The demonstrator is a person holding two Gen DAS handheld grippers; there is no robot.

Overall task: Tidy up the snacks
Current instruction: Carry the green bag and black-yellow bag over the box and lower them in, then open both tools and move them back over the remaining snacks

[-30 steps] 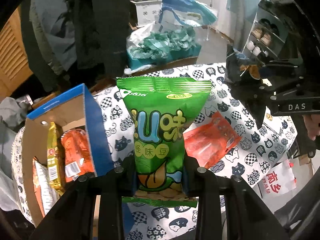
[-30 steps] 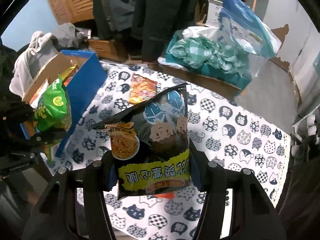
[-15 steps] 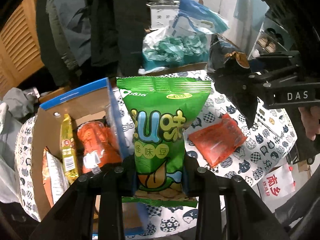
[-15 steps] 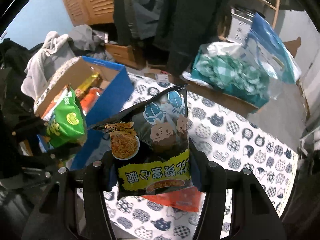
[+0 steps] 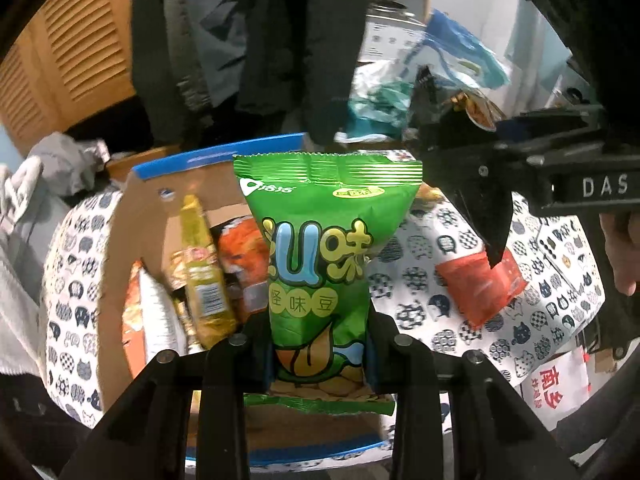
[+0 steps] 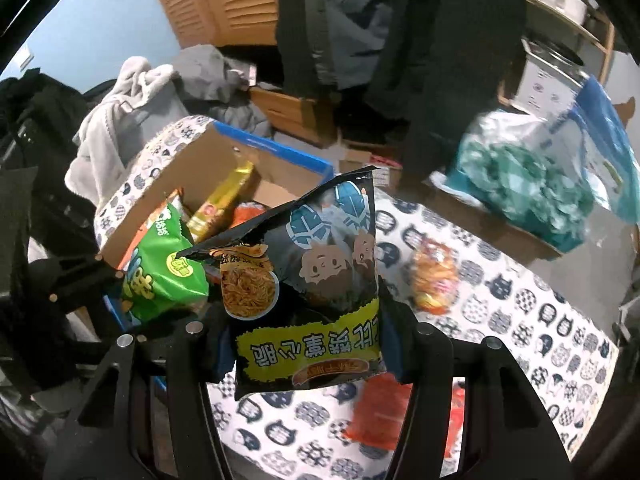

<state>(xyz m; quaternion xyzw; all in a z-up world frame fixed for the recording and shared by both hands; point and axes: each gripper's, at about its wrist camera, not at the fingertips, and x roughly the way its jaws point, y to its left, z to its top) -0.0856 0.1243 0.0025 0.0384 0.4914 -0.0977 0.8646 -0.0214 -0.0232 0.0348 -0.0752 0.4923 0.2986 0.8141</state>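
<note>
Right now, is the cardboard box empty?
No, the cardboard box already holds a yellow packet and an orange packet standing inside it.

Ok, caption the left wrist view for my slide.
Left gripper holds a green snack bag above the open snack box.

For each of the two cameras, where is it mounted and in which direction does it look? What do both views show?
Left wrist: sits on the left gripper, looks down along its jaws at the green snack bag they clamp, above the open cardboard box; the right gripper and a hand show at right.
Right wrist: sits on the right gripper, looks down at the black noodle snack bag it clamps, over the cat-print tablecloth; the left gripper shows at left.
Shared: both bags, the box, the tablecloth.
</note>
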